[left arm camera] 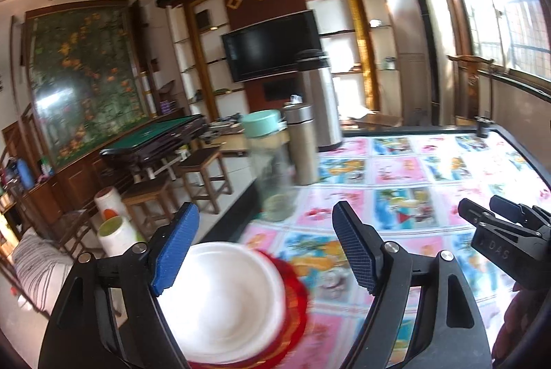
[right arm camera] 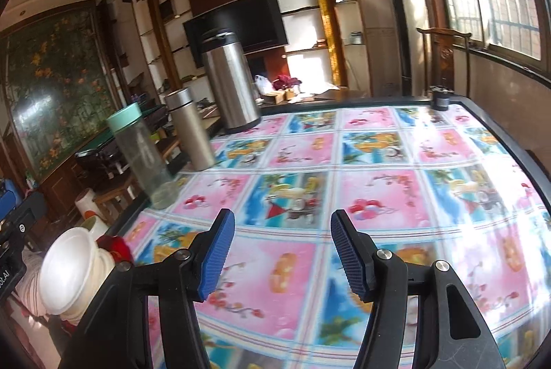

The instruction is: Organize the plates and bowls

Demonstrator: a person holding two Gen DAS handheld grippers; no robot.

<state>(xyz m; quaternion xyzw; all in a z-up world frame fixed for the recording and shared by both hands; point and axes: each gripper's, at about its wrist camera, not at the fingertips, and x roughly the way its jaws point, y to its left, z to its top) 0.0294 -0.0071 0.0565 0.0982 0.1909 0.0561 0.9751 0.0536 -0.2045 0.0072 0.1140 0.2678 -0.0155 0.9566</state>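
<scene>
Stacked white bowls [left arm camera: 224, 300] rest on a red scalloped plate [left arm camera: 296, 307] at the near left corner of the table. My left gripper [left arm camera: 265, 248] hangs open just above them, and its left blue pad [left arm camera: 175, 248] overlaps the bowl rim; whether it touches is unclear. In the right wrist view the white bowls [right arm camera: 69, 276] and red plate [right arm camera: 115, 246] sit far left. My right gripper [right arm camera: 282, 257] is open over the patterned tablecloth [right arm camera: 361, 190] with nothing between its fingers. The right gripper [left arm camera: 499, 224] also shows at the right edge of the left wrist view.
Along the table's left edge stand a glass jar with a mint lid [right arm camera: 137, 152], a steel flask [right arm camera: 189, 131] and a large steel thermos [right arm camera: 229, 79]. A small dark object [right arm camera: 440, 98] sits at the far right corner. Wooden stools [left arm camera: 203, 176] and white containers [left arm camera: 115, 231] are on the floor to the left.
</scene>
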